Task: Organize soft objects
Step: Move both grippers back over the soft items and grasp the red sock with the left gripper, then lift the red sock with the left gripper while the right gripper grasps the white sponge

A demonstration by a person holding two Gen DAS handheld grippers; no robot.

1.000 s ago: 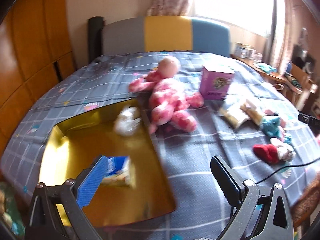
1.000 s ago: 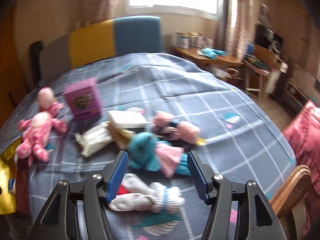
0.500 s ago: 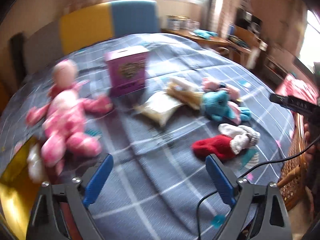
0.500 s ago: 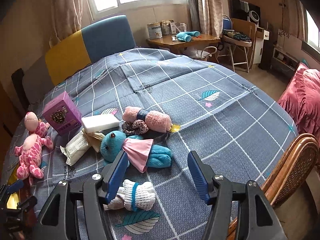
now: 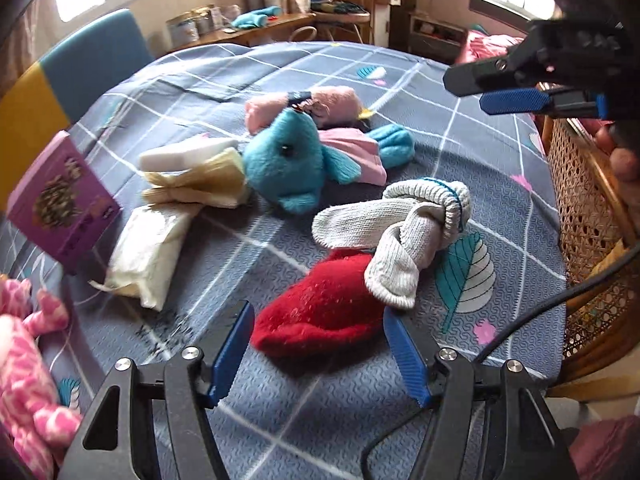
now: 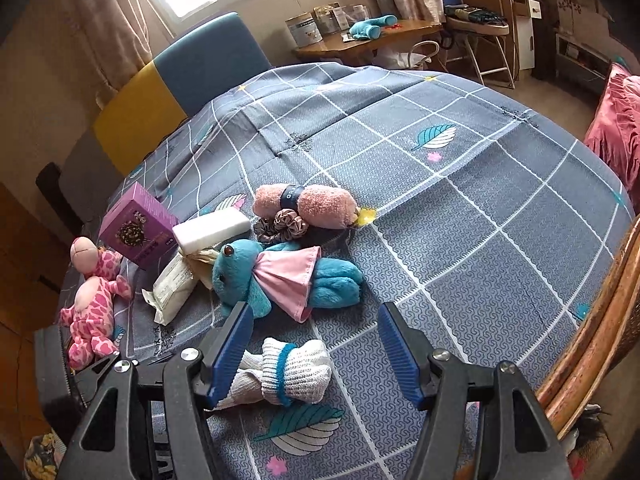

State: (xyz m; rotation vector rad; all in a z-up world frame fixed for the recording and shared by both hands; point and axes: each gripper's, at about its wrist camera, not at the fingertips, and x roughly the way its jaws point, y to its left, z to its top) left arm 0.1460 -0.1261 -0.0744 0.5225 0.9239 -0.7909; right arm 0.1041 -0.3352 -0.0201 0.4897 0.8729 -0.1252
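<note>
- Closing on the red plush piece (image 5: pixel 320 312), your left gripper (image 5: pixel 318 354) has its jaws narrowing with the red plush between the pads; neither pad presses on it yet, so nothing is grasped.
- Your right gripper (image 6: pixel 316 354) stands released, half spread, above the rolled white socks (image 6: pixel 294 372); one blue pad sits just beside the roll, and you hold nothing there.
- On the bed (image 6: pixel 460 208), the soft things lie clustered toward the near edge: the red plush touches the white socks, and just beyond them lies the blue stuffed toy in a pink dress (image 6: pixel 280 276).
- Beyond the blue toy rest the pink rolled towel (image 6: pixel 308 206) and a brown scrunchie (image 6: pixel 282 224) touching it.
- Toward the headboard side of the cluster you have a white block (image 6: pixel 212 230), a cream packet (image 6: pixel 172 290), a beige bundle that I cannot identify, and the purple box (image 6: pixel 138 226), standing tilted.
- The pink spotted doll (image 6: pixel 94 300) lies apart, near the bed's side edge.
- No container shows in either view, so you cannot judge from here what has already been put away.
- My judgement: most of the sorting is left. Every soft item in view lies loose on the bed, and the red plush is the one you are about to take.
</note>
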